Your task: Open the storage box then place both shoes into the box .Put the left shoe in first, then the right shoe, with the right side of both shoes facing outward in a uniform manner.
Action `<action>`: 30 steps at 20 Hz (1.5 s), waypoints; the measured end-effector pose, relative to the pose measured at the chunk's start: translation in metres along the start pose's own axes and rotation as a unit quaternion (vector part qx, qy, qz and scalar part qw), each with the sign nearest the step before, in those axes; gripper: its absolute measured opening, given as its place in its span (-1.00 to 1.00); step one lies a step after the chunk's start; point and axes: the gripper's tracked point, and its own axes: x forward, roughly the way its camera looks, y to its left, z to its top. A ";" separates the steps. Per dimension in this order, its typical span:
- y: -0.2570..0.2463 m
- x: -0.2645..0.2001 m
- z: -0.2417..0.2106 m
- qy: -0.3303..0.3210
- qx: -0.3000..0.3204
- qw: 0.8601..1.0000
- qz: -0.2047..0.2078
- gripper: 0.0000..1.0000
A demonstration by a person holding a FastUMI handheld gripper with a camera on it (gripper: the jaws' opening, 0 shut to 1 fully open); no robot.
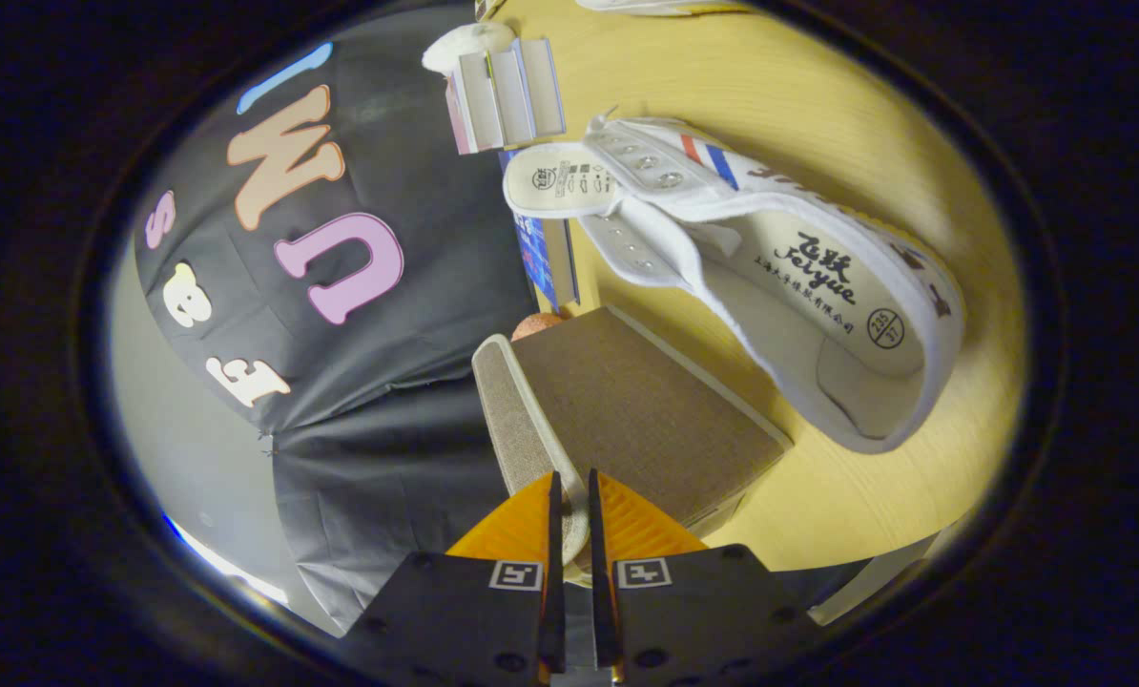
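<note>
Two fingers of the gripper (570,515) are pressing together on the near edge of the storage box lid (522,420), a pale fabric flap standing up from the brown storage box (646,410). One white shoe (770,277) is lying on its side on the yellow table (818,105), just right of the box and beyond the fingers (its insole is facing the camera). Several books (507,91) are standing at the far end, and a second shoe (655,6) is peeking in beyond them.
</note>
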 end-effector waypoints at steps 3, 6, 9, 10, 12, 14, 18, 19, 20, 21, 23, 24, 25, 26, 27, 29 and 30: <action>0.006 -0.003 -0.002 0.002 -0.015 1.000 0.005 -0.86; 0.015 -0.008 -0.009 0.003 -0.057 0.998 0.006 -0.91; 0.040 -0.014 -0.024 0.012 -0.102 0.994 0.031 -0.95; 0.049 -0.016 -0.030 0.015 -0.120 0.992 0.036 -0.95; 0.065 -0.017 -0.041 0.019 -0.149 0.988 0.041 -0.95; 0.079 -0.018 -0.053 0.025 -0.170 0.984 0.046 -0.95; 0.112 -0.014 -0.079 0.044 -0.199 0.977 0.058 -0.95; 0.119 -0.013 -0.087 0.049 -0.210 0.975 0.060 -0.95; 0.126 -0.011 -0.097 0.055 -0.224 0.971 0.061 -0.95; 0.133 -0.006 -0.106 0.063 -0.240 0.967 0.061 -0.95; 0.145 0.003 -0.126 0.083 -0.268 0.958 0.064 -0.95; 0.149 0.007 -0.136 0.094 -0.278 0.954 0.067 -0.96; 0.153 0.011 -0.145 0.106 -0.287 0.949 0.068 -0.95; 0.155 0.015 -0.157 0.119 -0.296 0.945 0.067 -0.95; 0.156 0.022 -0.166 0.131 -0.304 0.941 0.066 -0.95; 0.156 0.035 -0.182 0.154 -0.314 0.935 0.061 -0.95; 0.157 0.044 -0.190 0.166 -0.314 0.933 0.061 -0.95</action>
